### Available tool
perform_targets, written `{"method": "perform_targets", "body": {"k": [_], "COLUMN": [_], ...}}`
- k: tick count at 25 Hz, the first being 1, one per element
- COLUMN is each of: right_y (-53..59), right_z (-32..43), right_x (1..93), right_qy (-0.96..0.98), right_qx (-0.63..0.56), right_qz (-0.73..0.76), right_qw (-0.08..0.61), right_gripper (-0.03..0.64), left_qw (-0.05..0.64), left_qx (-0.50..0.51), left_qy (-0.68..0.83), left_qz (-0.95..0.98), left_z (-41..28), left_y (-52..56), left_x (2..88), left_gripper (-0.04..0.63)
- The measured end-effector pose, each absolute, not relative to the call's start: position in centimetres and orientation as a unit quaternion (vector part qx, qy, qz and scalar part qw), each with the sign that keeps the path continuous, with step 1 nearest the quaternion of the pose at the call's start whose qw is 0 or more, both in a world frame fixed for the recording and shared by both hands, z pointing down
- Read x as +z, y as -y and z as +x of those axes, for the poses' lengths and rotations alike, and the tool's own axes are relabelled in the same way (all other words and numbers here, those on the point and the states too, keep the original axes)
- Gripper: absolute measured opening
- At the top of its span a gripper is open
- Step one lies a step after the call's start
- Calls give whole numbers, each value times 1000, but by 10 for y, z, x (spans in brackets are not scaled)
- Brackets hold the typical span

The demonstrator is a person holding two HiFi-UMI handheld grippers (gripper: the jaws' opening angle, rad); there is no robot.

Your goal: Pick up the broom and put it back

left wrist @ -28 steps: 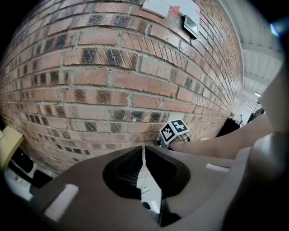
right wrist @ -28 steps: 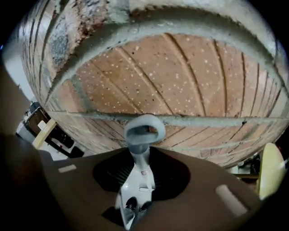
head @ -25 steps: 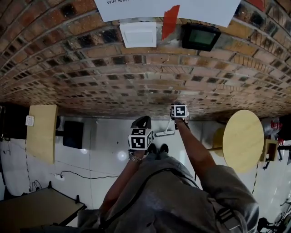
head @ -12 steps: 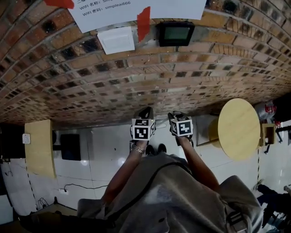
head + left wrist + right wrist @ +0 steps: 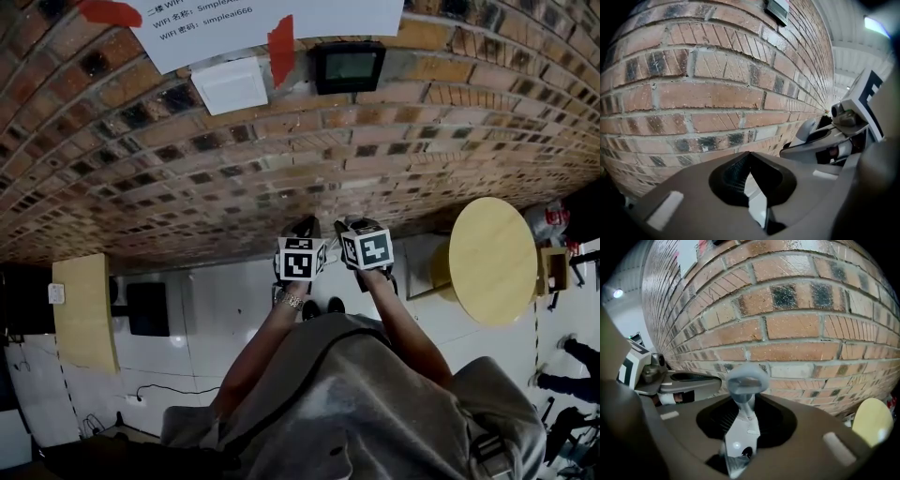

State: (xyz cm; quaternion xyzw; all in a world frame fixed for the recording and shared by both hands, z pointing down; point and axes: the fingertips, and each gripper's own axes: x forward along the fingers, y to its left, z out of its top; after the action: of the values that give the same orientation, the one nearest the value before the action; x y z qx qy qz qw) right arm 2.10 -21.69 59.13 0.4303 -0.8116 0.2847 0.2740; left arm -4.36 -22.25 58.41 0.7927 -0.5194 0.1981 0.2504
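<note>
In the right gripper view the broom's pale grey handle (image 5: 742,416) stands between my right gripper's jaws (image 5: 743,414), its looped end (image 5: 747,379) sticking up in front of the brick wall. The jaws are shut on the handle. My left gripper (image 5: 749,157) is shut with nothing in it and faces the same wall. In the head view the left gripper (image 5: 302,231) and right gripper (image 5: 345,231) are held side by side, close to the wall's base. There the arms and marker cubes hide most of the broom.
The brick wall (image 5: 281,169) fills the space ahead, with a white box (image 5: 230,84), a black device (image 5: 349,64) and a paper notice (image 5: 234,19) on it. A round wooden table (image 5: 492,258) stands right. A wooden panel (image 5: 82,309), a black box (image 5: 148,307) and a floor cable (image 5: 159,389) lie left.
The right gripper has risen from near the floor with the broom handle and come alongside the left gripper. The left gripper has shifted a little towards the wall.
</note>
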Motion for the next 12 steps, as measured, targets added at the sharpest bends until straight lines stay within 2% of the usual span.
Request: {"method": "perform_targets", "body": {"k": [4,12], "right_y": [215,206], "right_z": [15,15], "right_x": [594,610], "right_qy": [814,811], "right_qx": [283,293], "right_qz": [422,410], "right_qw": [280,298], "right_gripper": [103,103], "left_qw": [257,263], "left_qx": [164,177], "left_qy": [523,534], "left_qz": [796,784], "left_z": [-45,-53], "left_y": [224,222], "left_x": [576,581], "left_gripper": [-22,-21]}}
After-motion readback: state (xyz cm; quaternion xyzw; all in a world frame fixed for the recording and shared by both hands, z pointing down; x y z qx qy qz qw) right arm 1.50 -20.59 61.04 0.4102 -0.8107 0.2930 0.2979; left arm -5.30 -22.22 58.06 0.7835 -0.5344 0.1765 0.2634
